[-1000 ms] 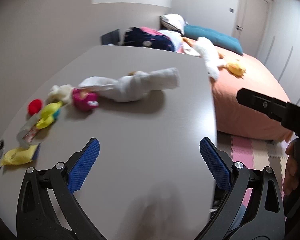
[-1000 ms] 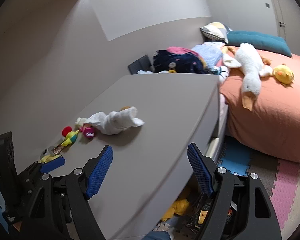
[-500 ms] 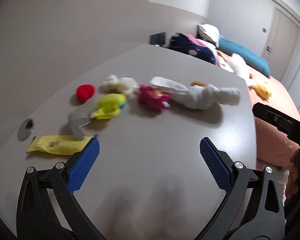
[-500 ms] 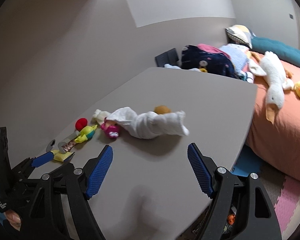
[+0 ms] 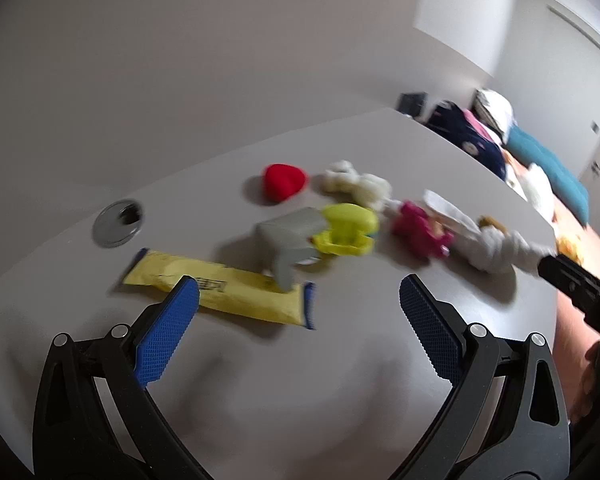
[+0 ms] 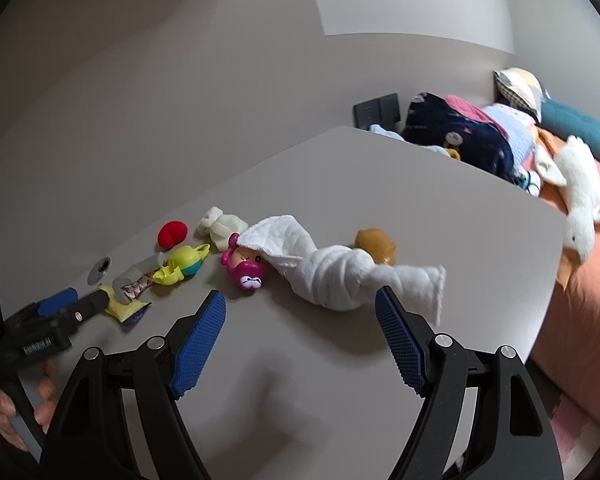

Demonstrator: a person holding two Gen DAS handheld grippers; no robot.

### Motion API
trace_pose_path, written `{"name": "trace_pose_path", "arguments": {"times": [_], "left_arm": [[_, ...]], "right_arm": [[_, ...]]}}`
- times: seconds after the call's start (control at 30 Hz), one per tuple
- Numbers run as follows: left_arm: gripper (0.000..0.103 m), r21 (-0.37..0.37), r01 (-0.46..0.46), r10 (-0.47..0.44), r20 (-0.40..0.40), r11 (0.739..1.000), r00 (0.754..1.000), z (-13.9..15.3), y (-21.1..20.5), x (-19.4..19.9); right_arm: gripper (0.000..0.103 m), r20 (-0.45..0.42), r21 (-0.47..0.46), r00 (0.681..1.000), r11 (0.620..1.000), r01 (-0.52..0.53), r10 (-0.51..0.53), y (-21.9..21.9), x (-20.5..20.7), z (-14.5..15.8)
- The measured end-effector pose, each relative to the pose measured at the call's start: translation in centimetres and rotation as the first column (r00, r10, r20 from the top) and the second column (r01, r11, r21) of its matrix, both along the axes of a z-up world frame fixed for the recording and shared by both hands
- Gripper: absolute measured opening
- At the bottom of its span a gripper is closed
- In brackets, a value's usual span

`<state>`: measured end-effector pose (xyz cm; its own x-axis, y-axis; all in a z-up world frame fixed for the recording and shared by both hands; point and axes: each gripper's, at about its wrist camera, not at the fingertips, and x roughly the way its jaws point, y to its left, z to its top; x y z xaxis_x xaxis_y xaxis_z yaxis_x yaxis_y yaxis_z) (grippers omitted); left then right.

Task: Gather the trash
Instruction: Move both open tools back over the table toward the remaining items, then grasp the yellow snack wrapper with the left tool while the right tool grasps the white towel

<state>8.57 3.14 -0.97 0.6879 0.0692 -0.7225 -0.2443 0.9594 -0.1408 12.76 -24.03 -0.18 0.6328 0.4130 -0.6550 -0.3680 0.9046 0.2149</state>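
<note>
Left wrist view: my left hand-held gripper [image 5: 299,296] gapes wide near the flat yellow plastic wrapper [image 5: 220,290] on the grey counter [image 5: 340,380]; next I straddle it and pinch.

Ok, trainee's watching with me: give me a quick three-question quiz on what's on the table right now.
1. True or false: the left gripper is shut on the yellow wrapper.
2. Multiple choice: what lies nearest the round metal grommet in the table? A) twisted white cloth B) yellow wrapper C) pink toy
3. Fill in: the grey wrapper lies partly across the ____ wrapper.

Key: 1. False; both the left and the right gripper are open and hold nothing. 2. B. 3. yellow.
</note>
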Motion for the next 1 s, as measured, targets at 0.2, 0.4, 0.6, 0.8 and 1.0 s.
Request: {"name": "trace_pose_path", "arguments": {"times": [0.2, 0.4, 0.6, 0.8, 1.0], "left_arm": [[0.096, -0.088, -0.125, 0.122, -0.032, 0.988, 0.992, -1.0, 3.0, 0.4], [0.085, -0.158, -0.27, 0.26, -0.084, 0.95, 0.962, -2.6, 6.1, 0.8], [0.065, -0.201, -0.33, 0.301, -0.16, 0.923, 0.94, -4.4, 7.6, 1.5], [0.055, -0.147, -0.321, 0.297, -0.165, 0.936, 0.941, -4.6, 7.1, 2.6], [0.041, -0.103, -0.29, 0.271, -0.162, 0.952, 0.949, -4.6, 6.1, 3.8]], "right_arm": [[0.078, 0.001, -0.028, 1.0, 0.999, -0.021, 0.021, 0.8, 1.6, -0.2], [0.078, -0.002, -0.074, 0.999, 0.996, -0.046, 0.046, 2.0, 3.1, -0.9], [0.078, -0.005, -0.148, 0.998, 0.987, -0.062, 0.062, 3.3, 4.8, -2.0], [0.081, 0.027, -0.269, 0.996, 0.961, -0.07, 0.08, 4.6, 5.5, -3.0], [0.081, 0.028, -0.362, 0.996, 0.929, -0.073, 0.089, 5.4, 6.7, -3.9]]}}
